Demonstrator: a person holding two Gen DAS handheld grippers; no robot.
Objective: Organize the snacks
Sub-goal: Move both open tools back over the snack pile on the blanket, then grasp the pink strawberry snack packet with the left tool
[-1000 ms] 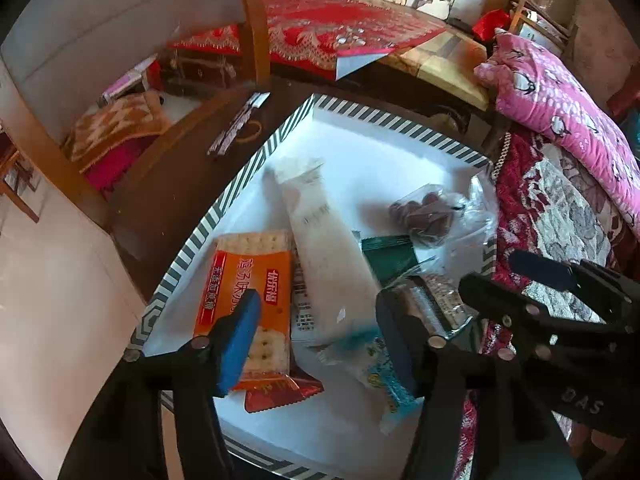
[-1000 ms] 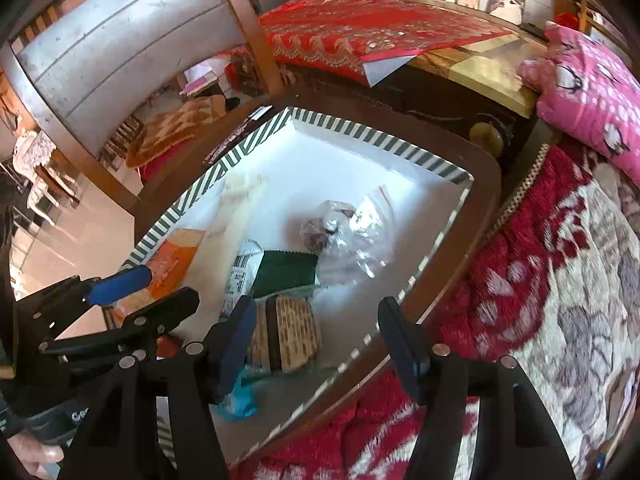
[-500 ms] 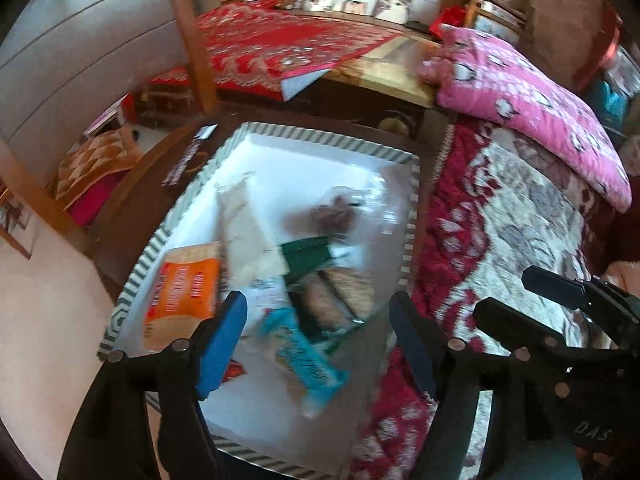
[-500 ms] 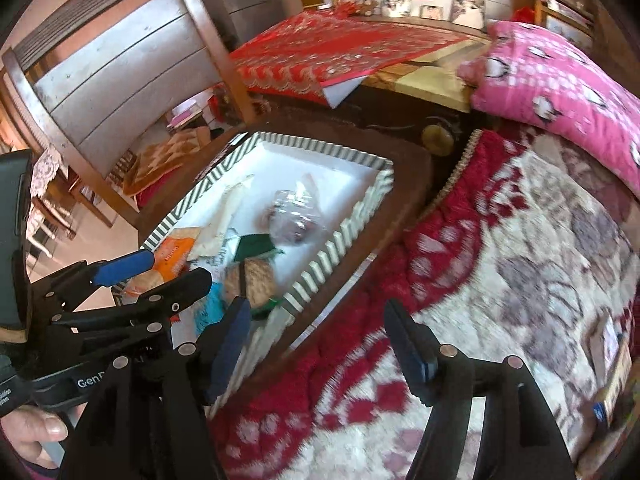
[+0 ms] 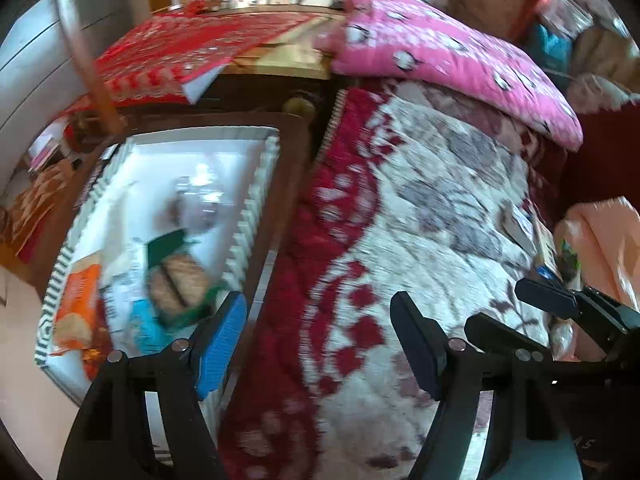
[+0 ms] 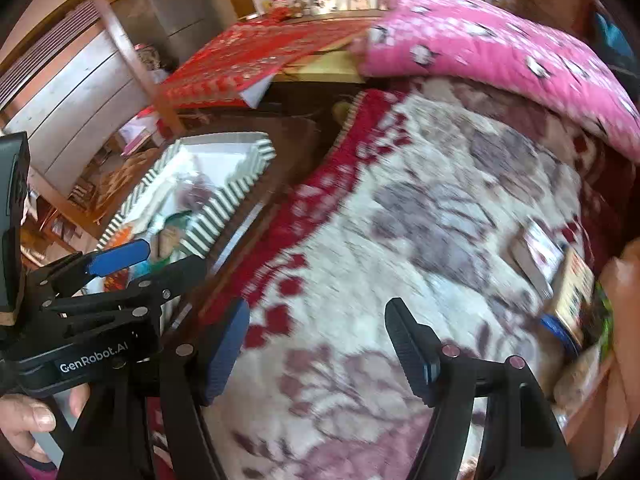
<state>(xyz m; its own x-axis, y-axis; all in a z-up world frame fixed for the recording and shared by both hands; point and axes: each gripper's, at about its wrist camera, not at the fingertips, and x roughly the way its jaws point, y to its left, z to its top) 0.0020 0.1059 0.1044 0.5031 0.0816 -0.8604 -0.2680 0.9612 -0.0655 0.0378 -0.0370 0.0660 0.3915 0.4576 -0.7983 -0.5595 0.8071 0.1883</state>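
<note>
Left wrist view: the snacks lie in a white tray with a striped rim [image 5: 256,204], up and to the left of the left finger. Among them are an orange cracker pack [image 5: 76,300], a brown biscuit pack in green wrap [image 5: 178,284], a teal packet [image 5: 146,330], a dark green packet [image 5: 166,242] and a clear bag with dark pieces [image 5: 200,204]; all are blurred. The tray rests on a dark wooden table [image 5: 292,168]. The left gripper [image 5: 318,338] hangs over a red-and-cream patterned blanket [image 5: 420,208], just right of the table edge; its jaws have just been opening, stand wide, and nothing lies between them. Its blue left pad [image 5: 220,340] overlaps the tray's near corner in the picture. Beyond the right finger, the right gripper's black fingers [image 5: 552,304] cross the lower right. A pink quilt [image 5: 448,56] lies above the blanket, far beyond both fingers, and a red cloth [image 5: 192,52] covers a surface behind the table.

Right wrist view: the tray [image 6: 244,184] is up and well to the left of the left finger, with the clear bag [image 6: 198,196] and a bit of green wrap visible inside. The right gripper [image 6: 316,340] is over the blanket [image 6: 400,240]; its jaws have just been opening, stand wide, and hold nothing. More snack packets [image 6: 572,284] lie at the blanket's right edge, up and to the right of the right finger; their kind cannot be told through the blur. The left gripper [image 6: 152,260] reaches in from the left, above a hand [image 6: 28,420] at the lower left corner.
</note>
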